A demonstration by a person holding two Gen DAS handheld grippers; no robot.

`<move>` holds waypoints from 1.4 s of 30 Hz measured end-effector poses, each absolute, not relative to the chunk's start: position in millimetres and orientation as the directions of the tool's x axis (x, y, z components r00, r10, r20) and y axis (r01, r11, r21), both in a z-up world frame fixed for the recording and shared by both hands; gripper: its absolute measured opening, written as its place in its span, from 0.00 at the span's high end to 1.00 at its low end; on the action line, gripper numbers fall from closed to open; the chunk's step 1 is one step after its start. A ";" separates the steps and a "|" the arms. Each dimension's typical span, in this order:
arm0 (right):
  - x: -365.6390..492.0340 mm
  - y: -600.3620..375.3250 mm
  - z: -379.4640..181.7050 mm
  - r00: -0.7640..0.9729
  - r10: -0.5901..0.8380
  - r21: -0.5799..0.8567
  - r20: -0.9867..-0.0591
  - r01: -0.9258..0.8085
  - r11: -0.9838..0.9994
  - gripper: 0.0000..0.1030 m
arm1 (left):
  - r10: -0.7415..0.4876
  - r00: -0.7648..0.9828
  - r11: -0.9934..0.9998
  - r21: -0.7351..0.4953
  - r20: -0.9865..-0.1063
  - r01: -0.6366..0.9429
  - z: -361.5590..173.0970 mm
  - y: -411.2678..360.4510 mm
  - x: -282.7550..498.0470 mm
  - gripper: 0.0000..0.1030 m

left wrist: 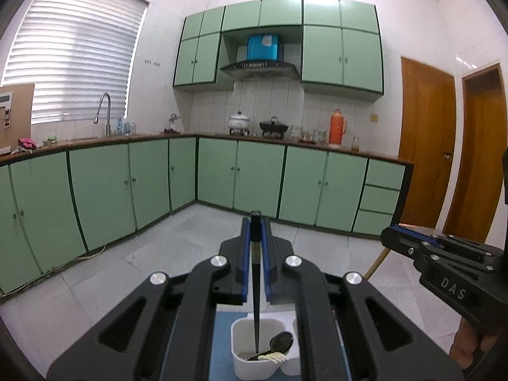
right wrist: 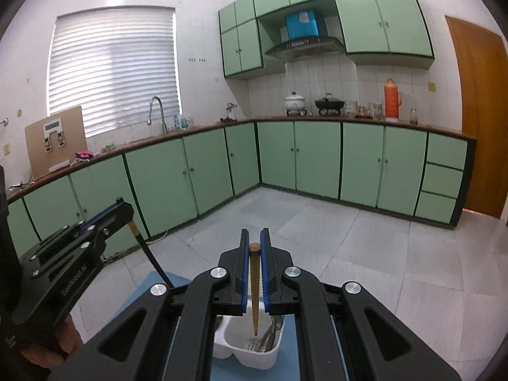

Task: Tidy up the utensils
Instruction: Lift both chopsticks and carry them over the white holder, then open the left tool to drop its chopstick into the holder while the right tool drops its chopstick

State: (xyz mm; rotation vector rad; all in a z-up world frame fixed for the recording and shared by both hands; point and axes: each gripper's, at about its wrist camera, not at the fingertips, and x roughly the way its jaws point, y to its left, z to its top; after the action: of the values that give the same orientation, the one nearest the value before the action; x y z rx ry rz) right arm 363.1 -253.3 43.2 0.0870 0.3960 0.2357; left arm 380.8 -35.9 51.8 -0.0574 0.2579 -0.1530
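Note:
My left gripper is shut on a black chopstick that hangs tip-down over a compartment of the white utensil holder. A black spoon and a cream fork lie in that compartment. My right gripper is shut on a brown wooden chopstick, its tip over another compartment of the holder, where metal utensils lean. Each gripper shows in the other's view: the right gripper at the right edge, the left gripper at the left edge.
The holder stands on a blue mat. Beyond lie a tiled floor and green base cabinets along two walls under a counter with pots and an orange flask. A wooden door is at the right.

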 end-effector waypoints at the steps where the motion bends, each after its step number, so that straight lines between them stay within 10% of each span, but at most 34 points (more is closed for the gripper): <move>1: 363.6 -253.9 37.9 0.893 0.246 0.137 -0.376 -0.209 0.968 0.93 | -0.158 0.953 0.987 -0.078 -0.258 0.142 47.5 -35.0 383.0 0.94; 26: 359.3 -284.8 -7.3 0.876 0.217 0.218 -0.430 -0.132 0.967 0.82 | -0.116 0.926 0.989 -0.131 -0.358 0.073 0.1 -0.8 392.6 0.93; 31: 351.5 -292.5 -6.5 0.884 0.204 0.225 -0.421 -0.116 0.967 0.66 | -0.110 0.931 0.986 -0.153 -0.348 0.059 3.5 7.6 382.3 0.59; 42: 314.4 -302.0 5.8 0.919 0.165 0.235 -0.357 -0.082 0.968 0.32 | -0.117 0.949 0.981 -0.182 -0.294 0.064 19.1 17.5 345.0 0.27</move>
State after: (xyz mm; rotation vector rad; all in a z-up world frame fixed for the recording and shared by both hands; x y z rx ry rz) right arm 314.4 -302.0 5.8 0.2187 0.3847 0.1279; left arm 345.0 17.5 19.1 -0.1717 0.3082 -0.0926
